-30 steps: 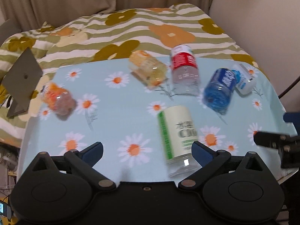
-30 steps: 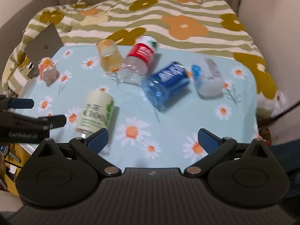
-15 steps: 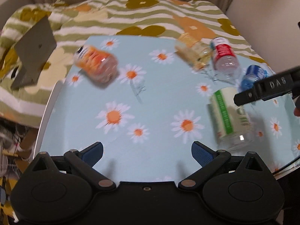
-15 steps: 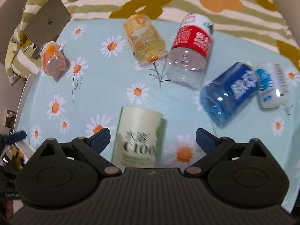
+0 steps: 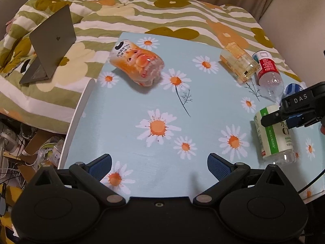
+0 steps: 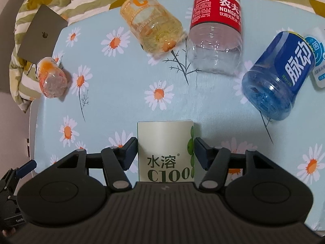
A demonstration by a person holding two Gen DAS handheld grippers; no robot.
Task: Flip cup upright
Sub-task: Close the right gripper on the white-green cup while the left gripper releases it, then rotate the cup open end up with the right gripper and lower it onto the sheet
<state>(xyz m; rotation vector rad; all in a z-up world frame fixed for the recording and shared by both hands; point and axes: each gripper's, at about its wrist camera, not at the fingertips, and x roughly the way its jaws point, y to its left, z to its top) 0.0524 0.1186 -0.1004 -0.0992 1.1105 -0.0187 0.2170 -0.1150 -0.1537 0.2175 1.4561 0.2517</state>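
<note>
Several cut-bottle cups lie on their sides on the daisy-print table point(image 5: 162, 101). My right gripper point(image 6: 165, 149) has closed its blue pads on both sides of the pale green C100 cup point(image 6: 165, 148), which lies flat; it also shows in the left wrist view point(image 5: 272, 134) under the right gripper point(image 5: 292, 113). My left gripper point(image 5: 160, 165) is open and empty over the table's near edge. An orange cup point(image 5: 138, 61) lies beyond it at the far left, also in the right wrist view point(image 6: 51, 79).
A yellow cup point(image 6: 152, 28), a red-label clear cup point(image 6: 216, 32), a blue cup point(image 6: 278, 77) and a white-blue cup point(image 6: 317, 61) lie across the far side. A grey laptop point(image 5: 50, 44) stands on the striped floral bedding point(image 5: 142, 10). Clutter lies on the floor at left point(image 5: 30, 148).
My right gripper has moved down onto the green cup and narrowed its fingers against it. My left gripper has swung left, bringing the orange cup nearer the view's middle.
</note>
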